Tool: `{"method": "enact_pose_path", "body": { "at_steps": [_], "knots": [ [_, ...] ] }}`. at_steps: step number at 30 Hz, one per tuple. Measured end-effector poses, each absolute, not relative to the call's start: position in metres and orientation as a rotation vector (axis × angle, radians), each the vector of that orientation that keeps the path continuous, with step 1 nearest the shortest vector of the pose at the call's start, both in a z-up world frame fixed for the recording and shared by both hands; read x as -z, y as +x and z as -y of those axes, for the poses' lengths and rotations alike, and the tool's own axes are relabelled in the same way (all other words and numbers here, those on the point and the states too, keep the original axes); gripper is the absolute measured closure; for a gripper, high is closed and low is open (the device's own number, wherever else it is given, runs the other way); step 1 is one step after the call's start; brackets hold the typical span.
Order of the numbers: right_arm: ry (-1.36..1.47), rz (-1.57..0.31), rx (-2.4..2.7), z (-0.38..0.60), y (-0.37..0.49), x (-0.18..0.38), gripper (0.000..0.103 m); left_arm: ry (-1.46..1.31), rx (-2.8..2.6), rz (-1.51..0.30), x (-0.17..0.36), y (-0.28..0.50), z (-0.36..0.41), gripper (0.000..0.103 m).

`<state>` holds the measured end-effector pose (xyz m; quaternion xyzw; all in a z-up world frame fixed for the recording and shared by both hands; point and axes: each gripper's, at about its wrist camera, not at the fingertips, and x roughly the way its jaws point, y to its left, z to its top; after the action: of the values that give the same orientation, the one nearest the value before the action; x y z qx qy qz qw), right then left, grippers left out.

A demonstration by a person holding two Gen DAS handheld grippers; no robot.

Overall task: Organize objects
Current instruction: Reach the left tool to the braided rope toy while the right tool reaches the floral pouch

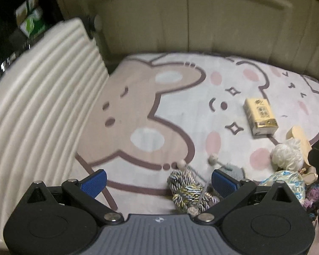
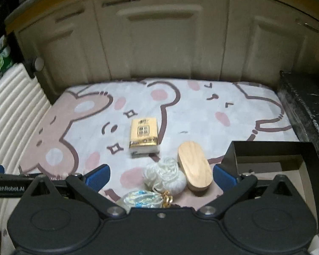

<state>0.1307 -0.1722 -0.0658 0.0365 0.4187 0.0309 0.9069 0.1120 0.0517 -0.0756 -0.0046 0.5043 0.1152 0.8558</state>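
Both our grippers hang over the near edge of the bed (image 2: 202, 114) w/ jaws spread wide and empty. The white yarn ball (image 2: 165, 177) lies just ahead of the right gripper (image 2: 160, 176), between its jaws, touching the wooden oval lid (image 2: 194, 165), whose long axis runs roughly away from us. The black box (image 2: 270, 159) waits at the right edge, so we judge the right hand nearer than the left gripper (image 1: 158, 182).

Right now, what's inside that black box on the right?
The black box is open on top. In the right wrist view, only bare brown floor shows inside, with no objects. The right hand-held gripper, open, covers the box's near part, so that corner stays unseen.
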Motion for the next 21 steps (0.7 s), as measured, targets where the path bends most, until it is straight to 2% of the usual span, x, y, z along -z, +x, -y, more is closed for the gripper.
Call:
{"method": "enact_pose_path", "body": {
  "at_steps": [11,21],
  "knots": [
    [-0.056,-0.953,-0.226,0.16,0.127,0.089,0.0,-0.111,-0.237,-1.217,0.119,0.119,-0.046,0.004],
    [-0.16,-1.003,-0.361,0.14,0.12,0.103,0.0,-0.195,-0.265,-1.223,0.134,0.128,-0.047,0.003]
  ]
}}
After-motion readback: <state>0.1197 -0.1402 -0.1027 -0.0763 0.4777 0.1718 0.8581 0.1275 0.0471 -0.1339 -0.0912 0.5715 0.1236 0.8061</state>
